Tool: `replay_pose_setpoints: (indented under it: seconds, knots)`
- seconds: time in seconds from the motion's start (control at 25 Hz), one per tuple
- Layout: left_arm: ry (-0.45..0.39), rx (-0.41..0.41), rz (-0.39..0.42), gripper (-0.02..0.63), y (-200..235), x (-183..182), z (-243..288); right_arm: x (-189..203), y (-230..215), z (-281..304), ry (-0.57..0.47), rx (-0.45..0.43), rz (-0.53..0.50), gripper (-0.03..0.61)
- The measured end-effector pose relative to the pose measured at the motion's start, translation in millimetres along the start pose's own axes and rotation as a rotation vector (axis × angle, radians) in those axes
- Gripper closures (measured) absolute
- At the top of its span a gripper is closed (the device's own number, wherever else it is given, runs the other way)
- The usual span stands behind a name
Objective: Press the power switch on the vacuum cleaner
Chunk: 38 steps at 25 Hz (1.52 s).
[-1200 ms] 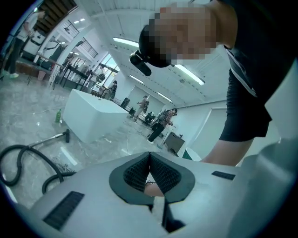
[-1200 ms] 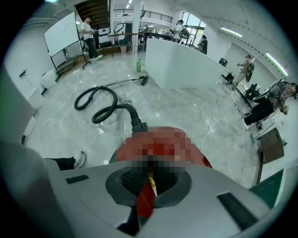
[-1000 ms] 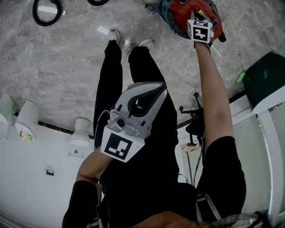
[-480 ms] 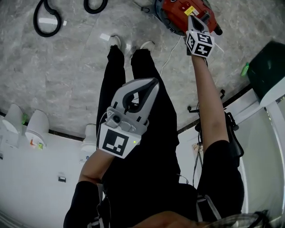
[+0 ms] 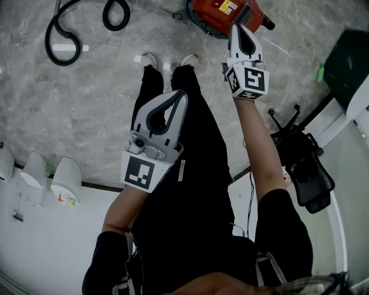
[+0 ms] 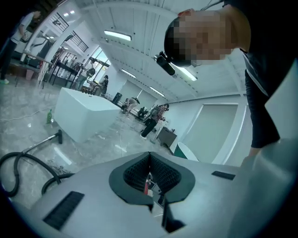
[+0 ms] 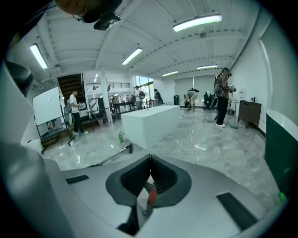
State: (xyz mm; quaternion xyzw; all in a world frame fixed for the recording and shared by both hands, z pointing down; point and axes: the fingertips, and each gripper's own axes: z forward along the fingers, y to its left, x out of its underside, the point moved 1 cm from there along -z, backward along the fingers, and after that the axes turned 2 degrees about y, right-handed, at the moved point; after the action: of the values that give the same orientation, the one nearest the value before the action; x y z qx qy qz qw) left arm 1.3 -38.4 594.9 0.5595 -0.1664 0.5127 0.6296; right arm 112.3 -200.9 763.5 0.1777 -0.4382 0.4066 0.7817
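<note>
Vacuum cleaner point(image 5: 209, 16) red (yellow label point(image 5: 225, 6)); hose point(image 5: 47, 46) black.

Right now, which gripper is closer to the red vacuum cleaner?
Right. The right gripper points at the vacuum cleaner, tips beside it; the left gripper is held over the person's legs, well short.

black tee point(image 5: 190, 242) | black trousers point(image 5: 199, 124) | white shoes point(image 5: 149, 59) | grey left gripper point(image 5: 183, 93), right gripper point(image 5: 236, 26)

Vacuum cleaner point(image 5: 214, 14), top centre of head view: body cut off by upper frame edge. Tip of right tool point(image 5: 237, 27) overlaps it, hiding part; touching or apart, cannot tell.
</note>
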Motion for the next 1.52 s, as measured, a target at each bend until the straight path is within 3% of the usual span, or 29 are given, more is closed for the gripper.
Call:
replay_pose_setpoints:
  seconds: [0.2, 0.36, 0.56, 0.8, 1.12, 1.24, 1.52]
  knots:
    - [-0.022, 0.064, 0.075, 0.595, -34, -29, -14, -59, 39, -77, -0.096, 0.009, 0.076, 0.560]
    - [-0.052, 0.123, 0.074, 0.595, -63, -60, -28, -102, 71, -137, -0.147, -0.019, 0.100, 0.561]
    - [-0.066, 0.158, 0.125, 0.595, -87, -95, -52, -168, 101, -205, -0.238, -0.018, 0.054, 0.561]
    - [-0.122, 0.200, 0.192, 0.595, -109, -142, -55, -234, 98, -261, -0.371, 0.037, 0.022, 0.561]
    - [-0.163, 0.295, 0.246, 0.595, -146, -168, -68, -268, 116, -310, -0.433, 0.074, 0.022, 0.561]
    - [-0.145, 0.286, 0.244, 0.595, -155, -169, -74, -273, 125, -323, -0.448, 0.060, 0.012, 0.561]
    - [-0.210, 0.291, 0.272, 0.595, -163, -190, -80, -284, 141, -334, -0.474, 0.067, -0.002, 0.561]
